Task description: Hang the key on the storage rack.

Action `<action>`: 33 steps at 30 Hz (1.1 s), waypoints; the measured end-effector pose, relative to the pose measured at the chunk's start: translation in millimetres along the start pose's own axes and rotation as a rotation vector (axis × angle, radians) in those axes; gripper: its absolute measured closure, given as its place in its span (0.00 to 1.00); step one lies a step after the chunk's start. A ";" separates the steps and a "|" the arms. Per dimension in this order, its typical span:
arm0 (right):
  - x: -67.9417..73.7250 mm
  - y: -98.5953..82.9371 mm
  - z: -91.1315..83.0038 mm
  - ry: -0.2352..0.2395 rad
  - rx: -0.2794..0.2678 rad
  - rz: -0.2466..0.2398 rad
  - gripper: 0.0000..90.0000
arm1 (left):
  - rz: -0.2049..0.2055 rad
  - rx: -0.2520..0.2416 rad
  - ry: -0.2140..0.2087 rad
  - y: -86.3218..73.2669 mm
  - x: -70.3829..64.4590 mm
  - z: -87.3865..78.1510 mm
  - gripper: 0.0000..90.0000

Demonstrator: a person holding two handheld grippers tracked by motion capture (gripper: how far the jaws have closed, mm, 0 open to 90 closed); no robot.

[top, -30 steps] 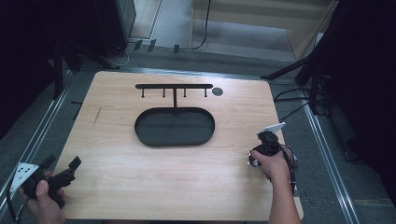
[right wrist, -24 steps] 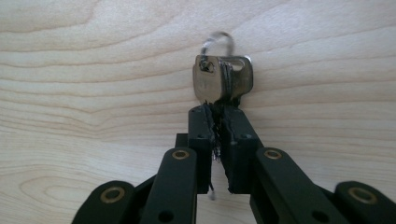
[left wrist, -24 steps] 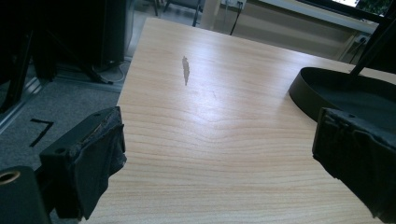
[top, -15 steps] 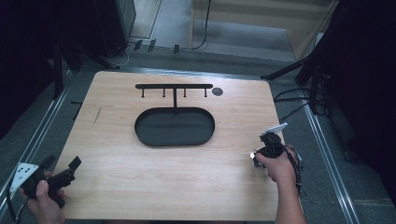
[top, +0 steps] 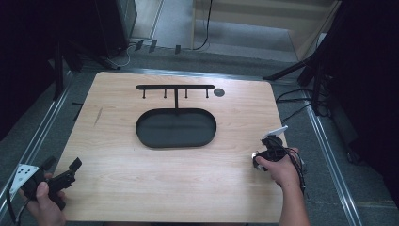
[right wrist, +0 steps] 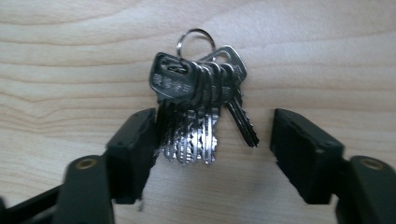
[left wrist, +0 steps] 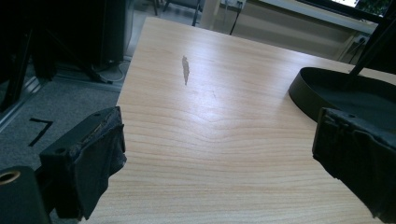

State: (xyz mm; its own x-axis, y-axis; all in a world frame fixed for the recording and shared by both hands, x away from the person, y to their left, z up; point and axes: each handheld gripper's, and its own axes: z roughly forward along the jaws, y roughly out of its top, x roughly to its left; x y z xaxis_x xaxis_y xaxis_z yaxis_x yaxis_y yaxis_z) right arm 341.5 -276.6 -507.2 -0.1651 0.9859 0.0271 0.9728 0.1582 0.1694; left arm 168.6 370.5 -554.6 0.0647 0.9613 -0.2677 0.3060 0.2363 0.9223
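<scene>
One bunch of keys (right wrist: 201, 107), one black tray (top: 176, 128), one hook rack (top: 175, 87).

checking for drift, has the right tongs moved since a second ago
Yes. In the high view the right tongs have slid slightly toward the table's right edge and nearer the person, away from the black oval tray.

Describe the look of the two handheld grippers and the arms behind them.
Both are black. The left gripper carries a pale grey three-cornered plate dotted with dark holes; its claw has thick, worn black pads. The right gripper bears a white plate and trails a black cable. The forearms are bare, no sleeves visible.
</scene>
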 end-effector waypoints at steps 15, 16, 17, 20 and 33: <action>9.8 5.3 -16.4 0.037 0.006 -0.143 0.91 | 0.000 0.005 -0.003 0.1 0.2 0.3 0.03; 9.8 5.3 -16.4 0.037 0.006 -0.143 0.91 | 0.000 0.005 -0.003 0.1 0.2 0.3 0.03; 11.7 7.8 -20.0 0.035 0.003 -0.154 0.91 | 0.000 0.005 -0.003 0.2 0.2 0.3 0.03; 22.0 19.8 -37.3 0.029 -0.037 -0.176 0.91 | 0.000 0.006 -0.005 0.2 0.3 0.5 0.03; 71.2 53.9 -76.9 0.053 -0.126 -0.242 0.91 | -0.006 0.008 -0.008 0.3 1.1 0.4 0.03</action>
State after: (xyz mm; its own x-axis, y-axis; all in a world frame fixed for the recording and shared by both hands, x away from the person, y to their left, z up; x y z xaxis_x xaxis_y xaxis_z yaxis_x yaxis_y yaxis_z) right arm 369.7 -202.0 -420.4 -0.4020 0.9154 0.0220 0.8764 0.3777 0.2986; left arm 169.2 371.6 -554.7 0.0707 0.9588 -0.2753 0.3139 0.2406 0.9185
